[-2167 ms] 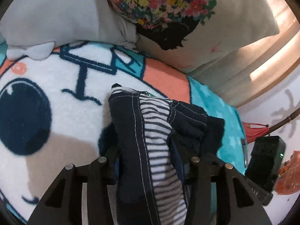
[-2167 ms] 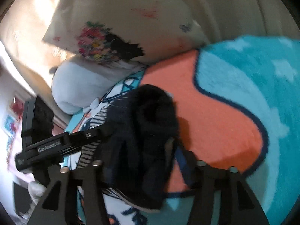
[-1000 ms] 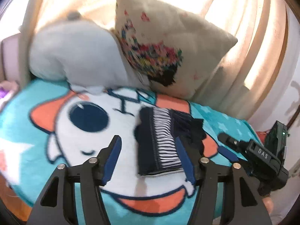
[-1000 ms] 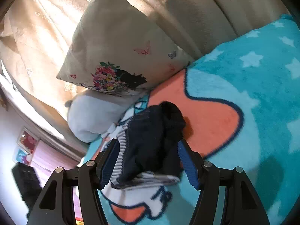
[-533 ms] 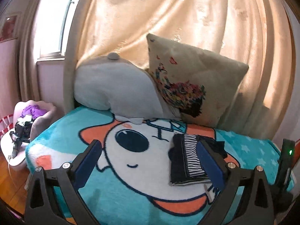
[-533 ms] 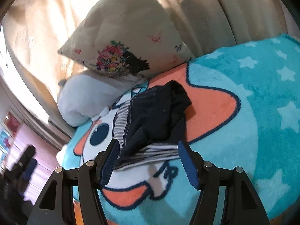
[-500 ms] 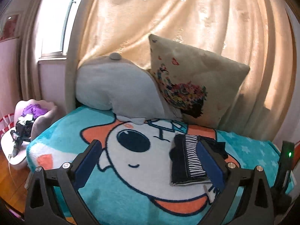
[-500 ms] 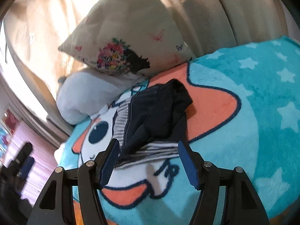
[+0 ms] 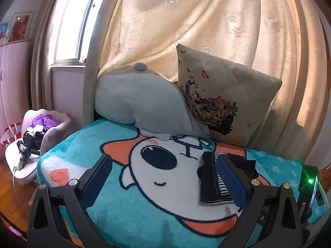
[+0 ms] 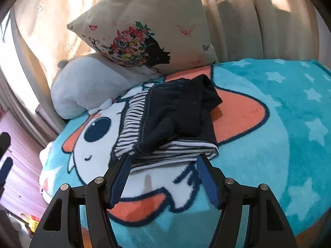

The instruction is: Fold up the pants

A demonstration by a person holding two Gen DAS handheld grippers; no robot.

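left wrist view: the left tool (image 9: 165, 177) has pulled well back from the pants (image 9: 213, 177) it clamped 2.2 s ago; its jaws now stand wide and empty. one folded pants bundle lies on the cartoon blanket (image 9: 128, 212) of the bed, with two pillows (image 9: 142, 105) behind it. right wrist view: the right tool (image 10: 163, 175) has likewise released and withdrawn, jaws wide, just short of the bundle's striped edge. one pants bundle (image 10: 171, 119) rests flat on the blanket (image 10: 279, 148).
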